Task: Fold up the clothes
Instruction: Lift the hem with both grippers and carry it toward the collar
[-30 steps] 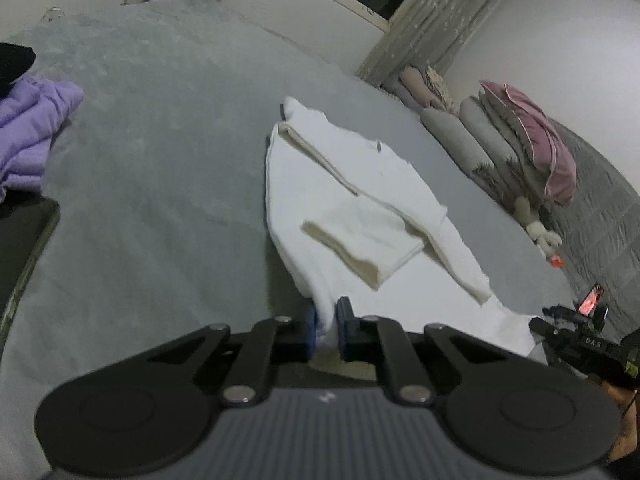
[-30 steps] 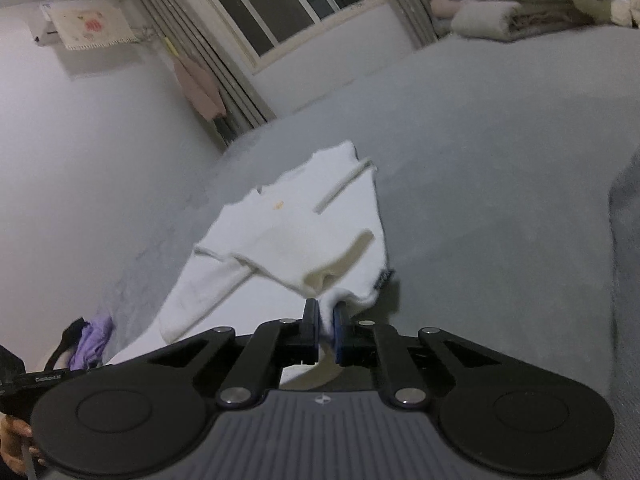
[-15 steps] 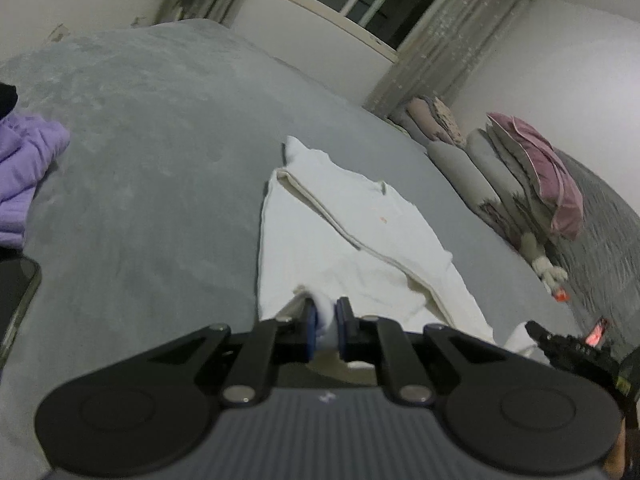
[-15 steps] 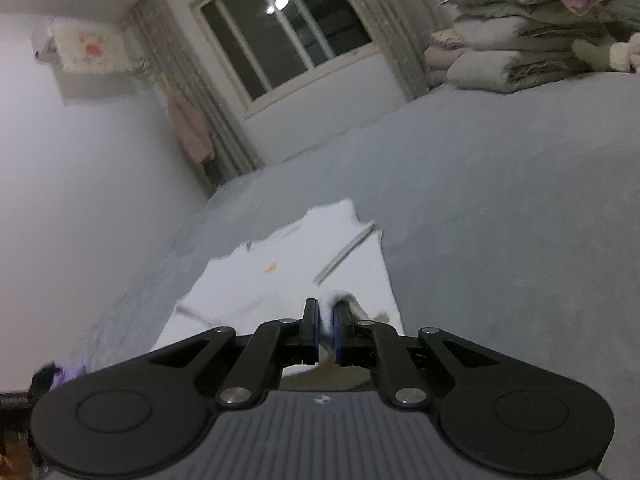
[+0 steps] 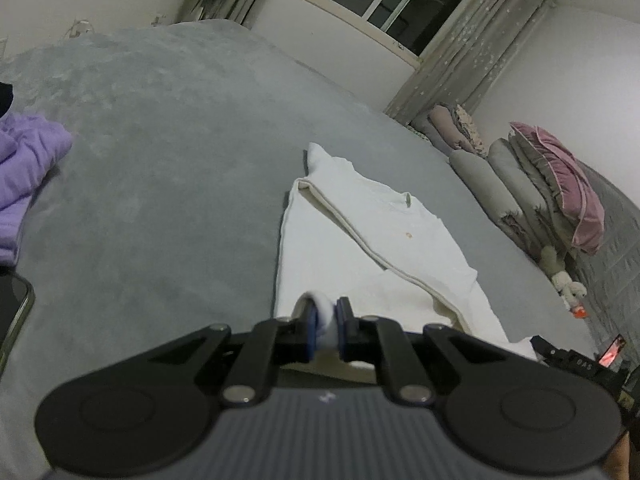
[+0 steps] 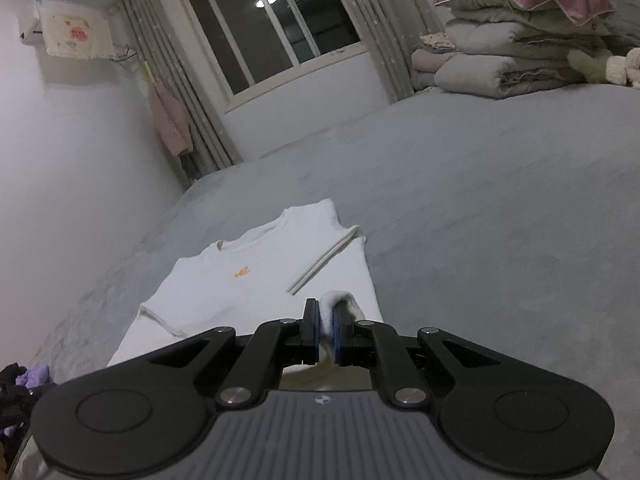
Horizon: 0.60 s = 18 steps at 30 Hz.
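Note:
A white T-shirt (image 5: pixel 372 232) with a small orange mark on its chest lies on the grey bed (image 5: pixel 160 160), one side folded in along a long edge. My left gripper (image 5: pixel 325 322) is shut on a bunched corner of the shirt's near hem. In the right wrist view the same white T-shirt (image 6: pixel 260 272) stretches away from me, and my right gripper (image 6: pixel 326 330) is shut on the other near corner of the hem. Both pinched corners are lifted slightly above the cloth. The hem between the two grippers is hidden under their bodies.
A purple garment (image 5: pixel 24 164) lies at the bed's left, a dark phone (image 5: pixel 12 312) near it. Stacked quilts with a pink pillow (image 5: pixel 560 184) and a soft toy (image 5: pixel 560 276) line the right side. A window (image 6: pixel 272 28) and curtains stand beyond the bed.
Both grippers have carried the hem corners forward over the shirt toward its collar. The folded sleeve part near the hem is now covered, and the shirt looks shorter in both views.

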### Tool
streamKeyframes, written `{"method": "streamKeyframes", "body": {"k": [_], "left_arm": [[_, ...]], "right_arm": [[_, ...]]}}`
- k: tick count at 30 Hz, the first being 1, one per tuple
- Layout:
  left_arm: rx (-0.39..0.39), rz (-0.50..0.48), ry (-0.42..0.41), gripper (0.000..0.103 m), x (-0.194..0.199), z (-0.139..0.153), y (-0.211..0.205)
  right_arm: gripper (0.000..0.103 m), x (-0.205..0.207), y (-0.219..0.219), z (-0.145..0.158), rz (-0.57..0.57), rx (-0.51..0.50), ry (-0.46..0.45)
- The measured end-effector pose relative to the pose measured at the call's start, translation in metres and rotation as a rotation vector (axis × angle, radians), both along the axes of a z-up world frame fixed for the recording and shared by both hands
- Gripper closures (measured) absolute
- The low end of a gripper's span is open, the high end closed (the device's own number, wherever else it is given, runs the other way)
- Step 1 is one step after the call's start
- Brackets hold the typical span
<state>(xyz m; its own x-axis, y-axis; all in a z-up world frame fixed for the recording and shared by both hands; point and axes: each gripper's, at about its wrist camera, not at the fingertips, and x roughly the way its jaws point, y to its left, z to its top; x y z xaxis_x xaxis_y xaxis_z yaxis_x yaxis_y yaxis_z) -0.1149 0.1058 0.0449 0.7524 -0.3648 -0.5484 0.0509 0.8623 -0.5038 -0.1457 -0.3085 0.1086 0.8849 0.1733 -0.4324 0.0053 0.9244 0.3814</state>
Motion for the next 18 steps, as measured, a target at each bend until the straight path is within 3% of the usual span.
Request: {"method": "streamKeyframes", "body": {"k": [8,18], "left_arm": [[0.073,0.029,0.000,0.094,0.005,-0.004,-0.013],[0.128,0.056,-0.003,0.094,0.020,0.005,-0.020]], "right_arm": [[0.095,-0.002,-0.001,0.001,-0.021,0.043,-0.036],[0.095,-0.002,0.003,0.007,-0.052,-0.033,-0.061]]}}
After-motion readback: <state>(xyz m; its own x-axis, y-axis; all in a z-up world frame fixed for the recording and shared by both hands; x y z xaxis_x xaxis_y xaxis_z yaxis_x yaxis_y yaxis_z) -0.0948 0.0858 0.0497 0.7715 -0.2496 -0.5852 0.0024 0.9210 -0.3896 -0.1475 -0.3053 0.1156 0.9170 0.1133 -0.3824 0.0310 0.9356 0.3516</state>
